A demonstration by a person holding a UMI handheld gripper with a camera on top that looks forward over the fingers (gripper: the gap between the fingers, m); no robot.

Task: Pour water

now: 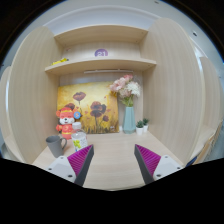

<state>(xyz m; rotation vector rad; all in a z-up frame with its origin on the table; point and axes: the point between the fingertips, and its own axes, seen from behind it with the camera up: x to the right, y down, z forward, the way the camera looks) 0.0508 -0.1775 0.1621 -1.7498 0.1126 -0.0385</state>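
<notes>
My gripper [114, 162] stands open above a light wooden desk [112, 148], with nothing between its magenta pads [82, 159]. Ahead of the left finger, a grey cup [54, 146] stands on the desk beside a small clear bottle with a pink label [77, 138]. Behind them sits an orange-and-white plush toy [66, 123]. Whether the cup or the bottle holds water cannot be made out.
A teal vase with pink flowers [129, 116] and a small potted plant [142, 126] stand at the back right. A flower painting [96, 108] leans against the back wall. A shelf [100, 66] above carries small items. Wooden side panels close the alcove.
</notes>
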